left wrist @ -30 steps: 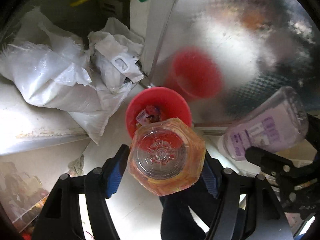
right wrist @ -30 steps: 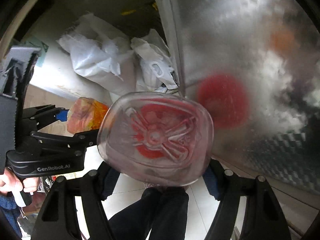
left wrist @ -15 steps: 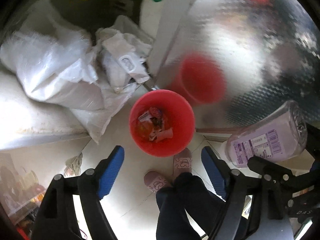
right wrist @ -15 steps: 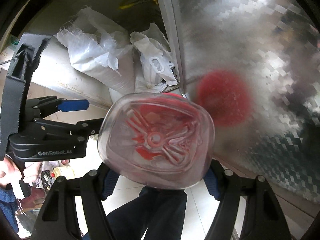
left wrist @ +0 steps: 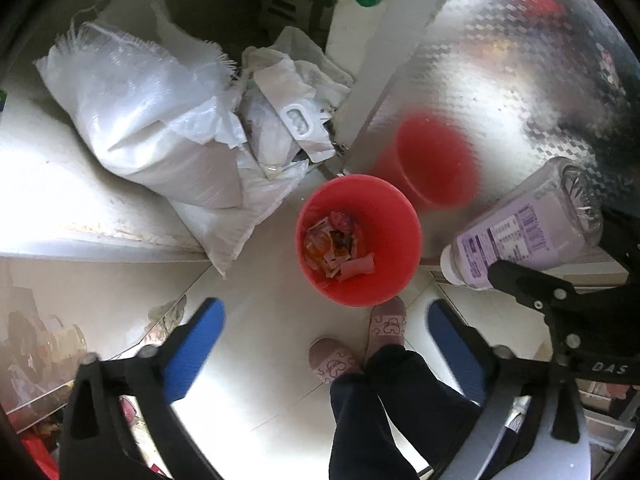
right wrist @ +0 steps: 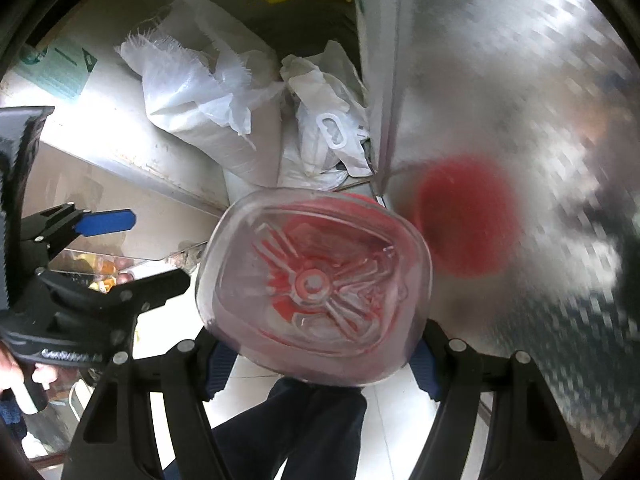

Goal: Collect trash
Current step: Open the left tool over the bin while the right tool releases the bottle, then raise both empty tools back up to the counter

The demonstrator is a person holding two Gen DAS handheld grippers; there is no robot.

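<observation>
White tile floor, red trash bin by a metal panel. Left gripper opening wide, empty, above bin. Right gripper clamped on purple-label bottle.

Strong light is blowing out the white ledge left of the left jaws and glaring off the pale floor between them. Right of both jaw pairs, the metal panel is smearing with motion blur and mirroring a soft red blur. Fisheye edges are curving into dark vignette.
</observation>
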